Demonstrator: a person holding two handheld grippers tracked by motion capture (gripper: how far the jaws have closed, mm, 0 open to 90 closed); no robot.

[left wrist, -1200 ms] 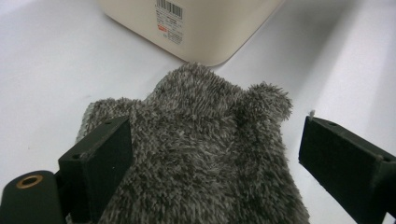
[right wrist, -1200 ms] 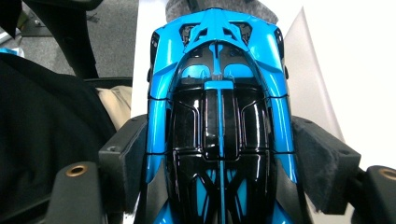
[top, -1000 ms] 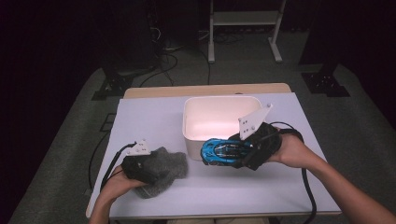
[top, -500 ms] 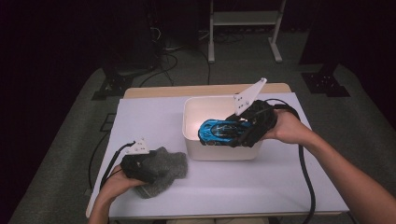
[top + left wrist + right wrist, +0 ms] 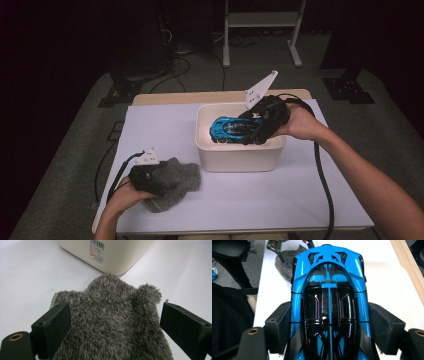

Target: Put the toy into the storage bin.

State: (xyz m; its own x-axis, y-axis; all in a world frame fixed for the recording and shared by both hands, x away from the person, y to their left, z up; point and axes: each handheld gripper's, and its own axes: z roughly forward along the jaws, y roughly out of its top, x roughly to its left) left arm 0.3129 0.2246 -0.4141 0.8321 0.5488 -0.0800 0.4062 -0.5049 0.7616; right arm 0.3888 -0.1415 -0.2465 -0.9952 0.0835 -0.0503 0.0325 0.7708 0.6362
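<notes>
— What do we have at the left, near the table's front edge?

— Our left gripper (image 5: 150,176) rests over the fuzzy grey knitted cloth (image 5: 110,322) on the white tabletop (image 5: 165,130). In the left gripper view its jaws stand spread, one at each side of the cloth, clamping nothing. The cloth's far tip lies just beside the near left corner of the cream rectangular plastic bin (image 5: 239,156).

— And at the right?

— Our right gripper (image 5: 260,122) has its padded jaws pressed on both flanks of the glossy blue and black toy sports car (image 5: 329,302), holding it over the bin's opening, nose pointing left.

— How do we set it down well?

— We judge the step to be placing the car inside. We should keep it level, centre it between the walls and lower it until the wheels appear to reach the floor, then spread the jaws. Whether it touches the bottom yet, we cannot tell.

— And the cloth?

— We leave it alone until the right hand is clear.
</notes>
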